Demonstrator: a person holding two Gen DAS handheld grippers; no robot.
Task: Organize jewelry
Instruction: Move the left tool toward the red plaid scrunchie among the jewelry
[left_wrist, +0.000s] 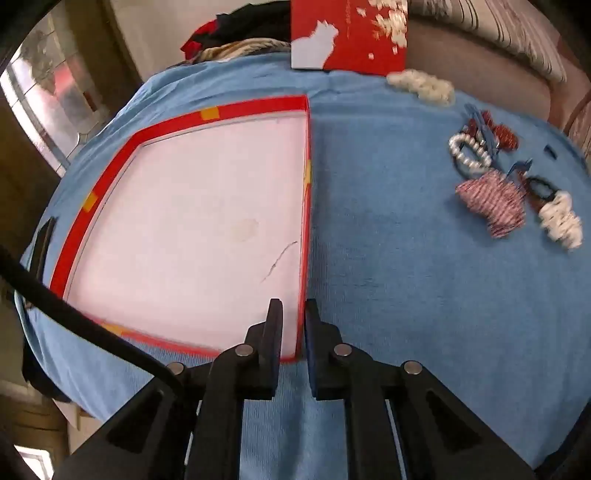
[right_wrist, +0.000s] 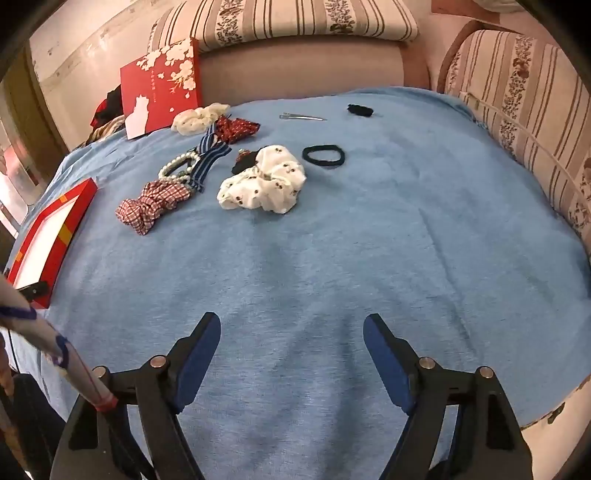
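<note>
A shallow red box (left_wrist: 225, 109) with a white floor lies open on the blue cloth; it also shows at the left edge of the right wrist view (right_wrist: 79, 206). My left gripper (left_wrist: 293, 310) is shut on the box's right wall near its front corner. My right gripper (right_wrist: 291, 325) is open and empty above bare cloth. Ahead of it lie a white printed scrunchie (right_wrist: 264, 184), a red checked bow (right_wrist: 151, 205), a pearl clip (right_wrist: 177, 164), a blue striped ribbon (right_wrist: 210, 155), a red scrunchie (right_wrist: 236, 127), a cream scrunchie (right_wrist: 197, 118), a black hair tie (right_wrist: 323, 155) and a metal clip (right_wrist: 303, 117).
The red box lid (right_wrist: 160, 86) with white flowers leans against a sofa back (right_wrist: 295, 70) at the far edge. A small black item (right_wrist: 360, 110) lies far back. A striped cushion (right_wrist: 524, 122) borders the right side. Clothes (right_wrist: 107, 107) pile at the far left.
</note>
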